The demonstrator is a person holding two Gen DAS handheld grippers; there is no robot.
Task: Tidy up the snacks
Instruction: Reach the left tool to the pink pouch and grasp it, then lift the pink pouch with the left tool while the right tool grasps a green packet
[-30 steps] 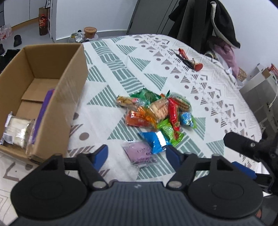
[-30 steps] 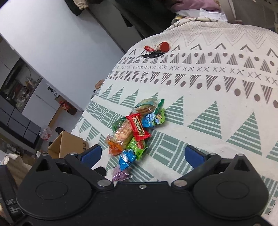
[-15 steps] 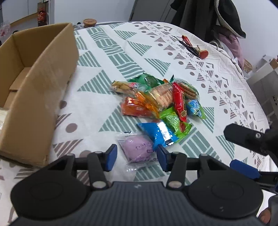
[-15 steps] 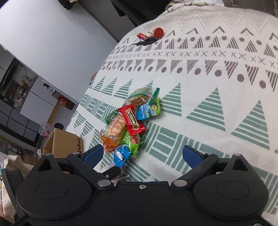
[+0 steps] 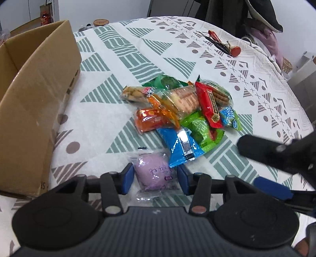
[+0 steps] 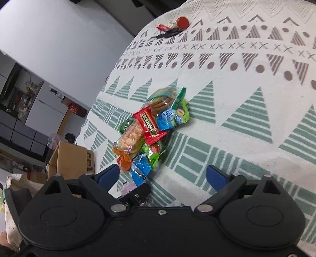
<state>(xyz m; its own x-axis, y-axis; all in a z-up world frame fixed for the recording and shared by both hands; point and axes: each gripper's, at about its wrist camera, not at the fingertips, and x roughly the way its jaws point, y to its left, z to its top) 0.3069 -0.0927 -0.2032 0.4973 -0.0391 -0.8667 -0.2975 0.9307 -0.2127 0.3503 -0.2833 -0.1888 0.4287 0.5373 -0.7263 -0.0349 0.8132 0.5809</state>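
Note:
A pile of wrapped snacks lies on the patterned tablecloth; it also shows in the right wrist view. A purple snack packet lies nearest me, between the blue fingers of my left gripper, which stand on either side of it with small gaps. A blue packet lies just beyond it. My right gripper is open and empty over the cloth near the pile; it shows at the right of the left wrist view.
An open cardboard box stands on the left; it also shows in the right wrist view. Keys with a red tag lie at the far side. Dark clothes hang behind the table.
My left gripper has moved forward and down and narrowed around the purple packet. The right gripper has moved closer to the pile.

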